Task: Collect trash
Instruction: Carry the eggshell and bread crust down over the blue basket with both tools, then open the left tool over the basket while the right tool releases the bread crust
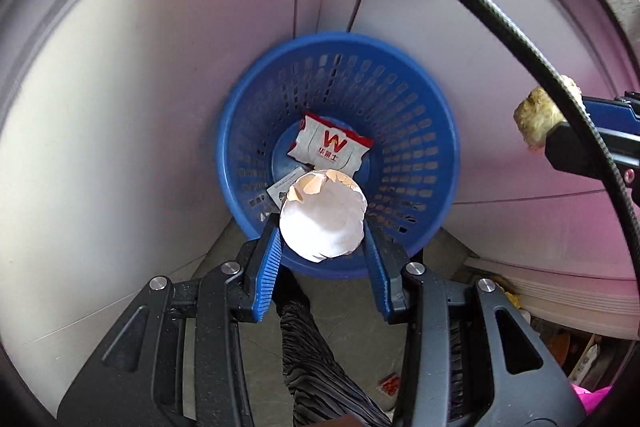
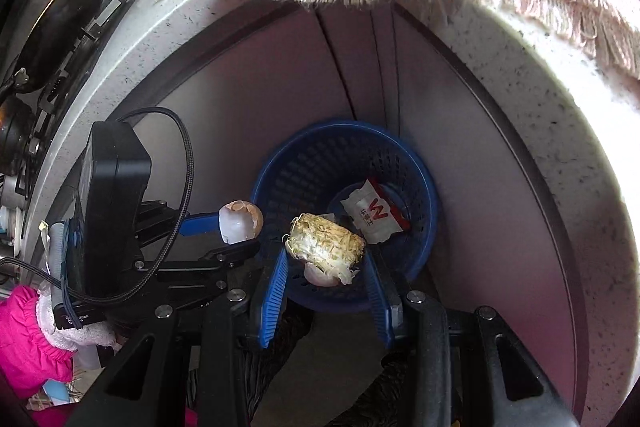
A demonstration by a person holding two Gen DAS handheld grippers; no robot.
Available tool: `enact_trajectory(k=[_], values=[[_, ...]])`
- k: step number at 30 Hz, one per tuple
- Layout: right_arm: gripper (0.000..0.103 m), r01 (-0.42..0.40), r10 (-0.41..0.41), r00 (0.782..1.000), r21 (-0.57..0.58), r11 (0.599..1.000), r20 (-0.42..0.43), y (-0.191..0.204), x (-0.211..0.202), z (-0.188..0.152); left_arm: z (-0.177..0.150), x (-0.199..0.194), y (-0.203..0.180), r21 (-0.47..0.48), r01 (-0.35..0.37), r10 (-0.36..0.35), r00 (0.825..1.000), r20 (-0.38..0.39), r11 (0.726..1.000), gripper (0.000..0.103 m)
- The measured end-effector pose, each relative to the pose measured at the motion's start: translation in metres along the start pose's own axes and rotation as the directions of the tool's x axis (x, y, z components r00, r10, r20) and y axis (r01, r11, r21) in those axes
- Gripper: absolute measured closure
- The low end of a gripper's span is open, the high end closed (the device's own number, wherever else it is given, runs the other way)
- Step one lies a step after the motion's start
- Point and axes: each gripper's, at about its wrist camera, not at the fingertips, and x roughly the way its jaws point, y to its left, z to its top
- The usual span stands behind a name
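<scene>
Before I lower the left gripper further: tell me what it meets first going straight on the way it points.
Most likely the blue basket, near its front rim. The left gripper, shut on an eggshell, points down into it; a white wrapper lies at the bottom. Depth is unclear.

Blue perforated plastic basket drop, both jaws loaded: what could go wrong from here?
1. The broken eggshell half, thin and already cracked, may crush between the left gripper jaws.
2. The fibrous vegetable stub in the right gripper hangs near the blue perforated plastic basket rim; released here it could miss.
</scene>
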Motion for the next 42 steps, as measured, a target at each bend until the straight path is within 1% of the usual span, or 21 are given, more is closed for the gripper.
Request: enact_trajectory(k=[8, 17, 25, 31, 33, 34, 35, 36, 37, 38, 39, 42], values=[[0.064, 0.025, -0.026, 0.998, -0.029, 0.999, -0.050, -0.004, 0.040, 0.002, 0.001, 0.024, 0.005, -0.006, -0.019, 0.018, 0.999, -0.031, 1.000, 0.063], [0.064, 0.051, -0.055, 0.995, -0.054, 0.997, -0.082, -0.008, 0.072, 0.005, 0.008, 0.055, 0.013, -0.012, -0.041, 0.040, 0.998, -0.057, 0.999, 0.063], [0.063, 0.062, -0.068, 0.992, -0.067, 0.996, -0.105, -0.010, 0.089, 0.006, 0.012, 0.063, 0.018, -0.013, -0.053, 0.052, 0.997, -0.057, 0.999, 0.063], [0.062, 0.068, -0.076, 0.992, -0.077, 0.995, -0.099, -0.011, 0.093, 0.009, 0.015, 0.065, 0.018, -0.016, -0.059, 0.058, 0.996, -0.060, 0.998, 0.063], [0.057, 0.070, -0.078, 0.992, -0.078, 0.994, -0.097, -0.011, 0.092, 0.009, 0.016, 0.066, 0.018, -0.014, -0.061, 0.060, 0.996, -0.062, 0.998, 0.062], [0.051, 0.073, -0.081, 0.992, -0.079, 0.994, -0.094, -0.011, 0.091, 0.010, 0.016, 0.066, 0.019, -0.013, -0.061, 0.060, 0.996, -0.063, 0.998, 0.062], [0.044, 0.075, -0.082, 0.993, -0.080, 0.994, -0.090, -0.011, 0.090, 0.010, 0.017, 0.067, 0.019, -0.012, -0.062, 0.061, 0.996, -0.064, 0.998, 0.061], [0.042, 0.077, -0.084, 0.993, -0.082, 0.994, -0.086, -0.011, 0.090, 0.010, 0.017, 0.067, 0.019, -0.012, -0.062, 0.061, 0.996, -0.064, 0.998, 0.055], [0.040, 0.077, -0.084, 0.993, -0.082, 0.994, -0.084, -0.011, 0.089, 0.011, 0.018, 0.067, 0.019, -0.013, -0.062, 0.061, 0.996, -0.062, 0.998, 0.051], [0.040, 0.079, -0.085, 0.993, -0.081, 0.994, -0.085, -0.010, 0.088, 0.011, 0.018, 0.067, 0.019, -0.013, -0.062, 0.061, 0.996, -0.058, 0.998, 0.045], [0.040, 0.079, -0.086, 0.993, -0.081, 0.994, -0.086, -0.011, 0.087, 0.012, 0.019, 0.066, 0.020, -0.013, -0.062, 0.062, 0.997, -0.053, 0.998, 0.043], [0.040, 0.077, -0.084, 0.993, -0.081, 0.994, -0.086, -0.012, 0.085, 0.012, 0.020, 0.065, 0.020, -0.008, -0.066, 0.066, 0.996, -0.057, 0.998, 0.042]])
